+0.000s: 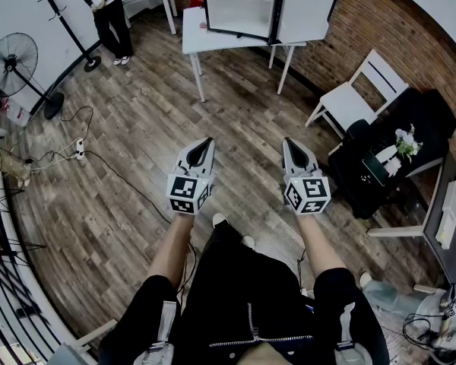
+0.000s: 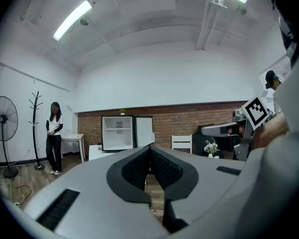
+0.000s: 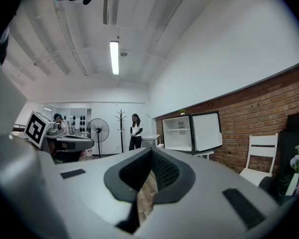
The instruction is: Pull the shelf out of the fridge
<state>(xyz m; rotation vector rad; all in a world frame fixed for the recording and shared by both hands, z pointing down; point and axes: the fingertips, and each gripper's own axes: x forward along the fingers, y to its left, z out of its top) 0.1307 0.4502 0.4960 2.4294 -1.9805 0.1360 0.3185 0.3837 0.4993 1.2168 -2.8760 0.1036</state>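
Our forearms (image 1: 172, 251) stretched forward, left gripper (image 1: 204, 144) and right gripper (image 1: 289, 144) level and side by side, both jaws closed on nothing, open fridge (image 1: 239, 6) well ahead of us on a white table (image 1: 191, 36), shelf (image 2: 117, 129) inside it.

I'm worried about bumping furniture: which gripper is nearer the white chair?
Right. The white chair stands ahead and rightward of the right gripper; the left gripper sits farther left.

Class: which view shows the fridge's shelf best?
Left gripper view: it faces the open fridge squarely, shelf clearly visible. Right gripper view shows it obliquely; head view leaves it indistinct.
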